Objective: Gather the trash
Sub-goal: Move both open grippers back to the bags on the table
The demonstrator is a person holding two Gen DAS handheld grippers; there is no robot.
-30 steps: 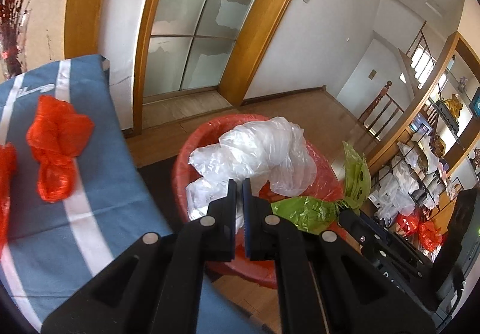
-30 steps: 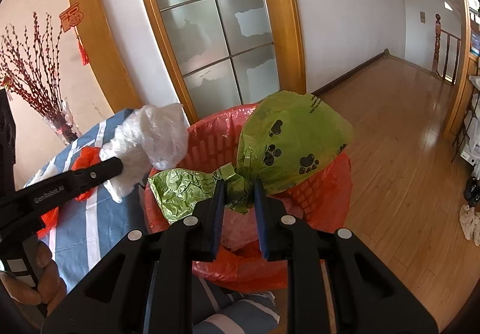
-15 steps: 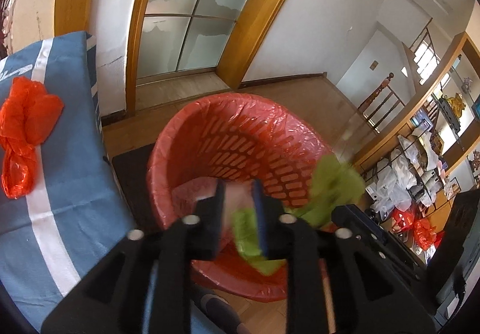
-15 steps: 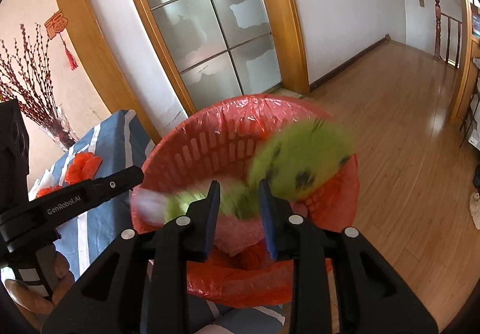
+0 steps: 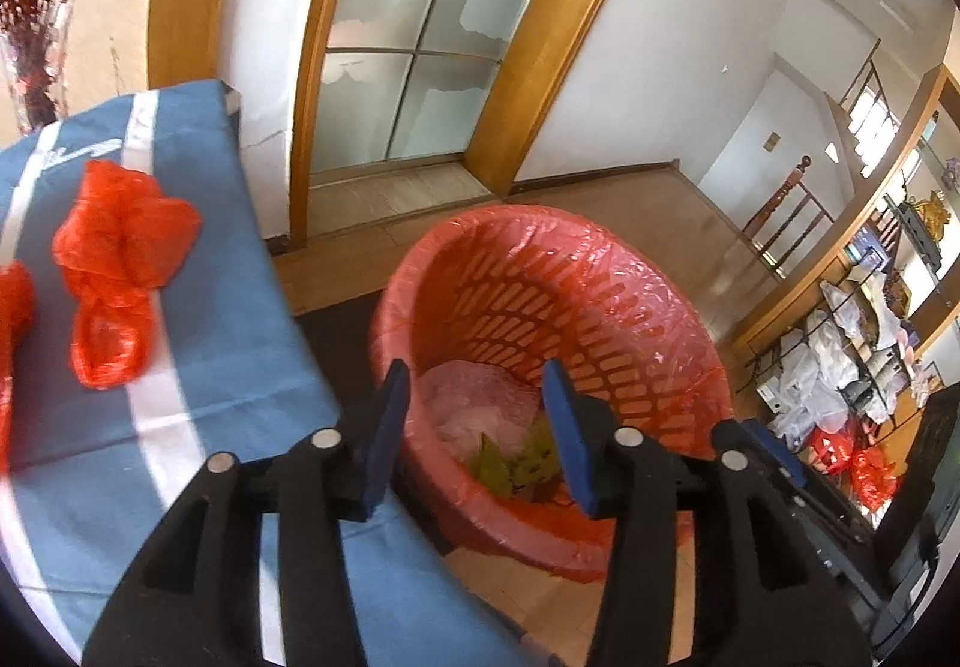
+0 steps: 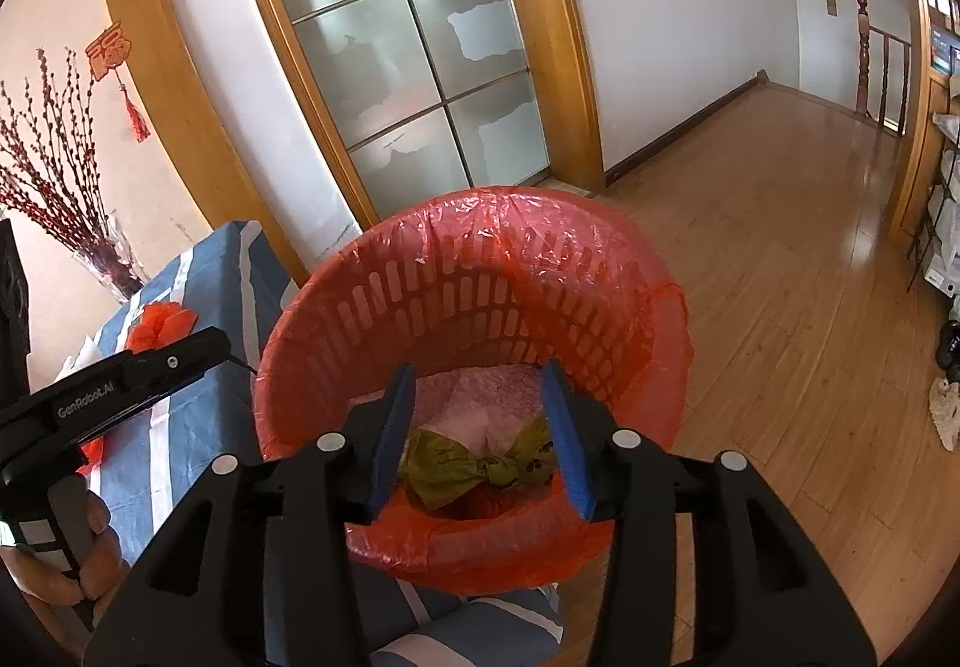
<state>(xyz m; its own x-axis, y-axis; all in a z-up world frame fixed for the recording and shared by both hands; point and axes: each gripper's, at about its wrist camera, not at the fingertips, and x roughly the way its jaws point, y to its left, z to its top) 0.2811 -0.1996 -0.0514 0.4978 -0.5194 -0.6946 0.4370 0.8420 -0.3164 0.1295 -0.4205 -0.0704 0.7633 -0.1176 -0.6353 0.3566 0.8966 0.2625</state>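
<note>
Left wrist view: my left gripper (image 5: 477,427) hung over the near rim of the red basket (image 5: 600,271), its blue pads (image 5: 384,427) spread wide with nothing between them. The basket was lined with a thin red plastic bag and stood on the wooden floor (image 5: 660,199), just beside the edge of the table with the blue striped cloth (image 5: 210,367). Down in the basket I saw a pale clear bag (image 5: 474,397) and, nearer me, a crumpled green bag (image 5: 516,466) lying against it. A knotted red bag (image 5: 120,259) lay on the cloth well to the left, apart from the basket; a second scrap of red (image 5: 12,301) showed at the frame's left edge, too cut off to make out. Behind stood a frosted glass door (image 5: 414,25) in a wooden frame, and shelves (image 5: 870,343) with bags far right. Right wrist view: my right gripper (image 6: 480,427) also hovered above the basket (image 6: 480,259), pads apart, empty. Between them I looked straight down on the green bag (image 6: 474,466), knotted in the middle, resting on the pale bag (image 6: 474,403) at the bottom. The left gripper's black body (image 6: 132,373) reached in from the left over the cloth (image 6: 180,427), my hand (image 6: 66,565) on its handle. A red bag (image 6: 159,322) lay on the cloth beyond it, and red branches (image 6: 54,187) stood in a vase at the far corner.
</note>
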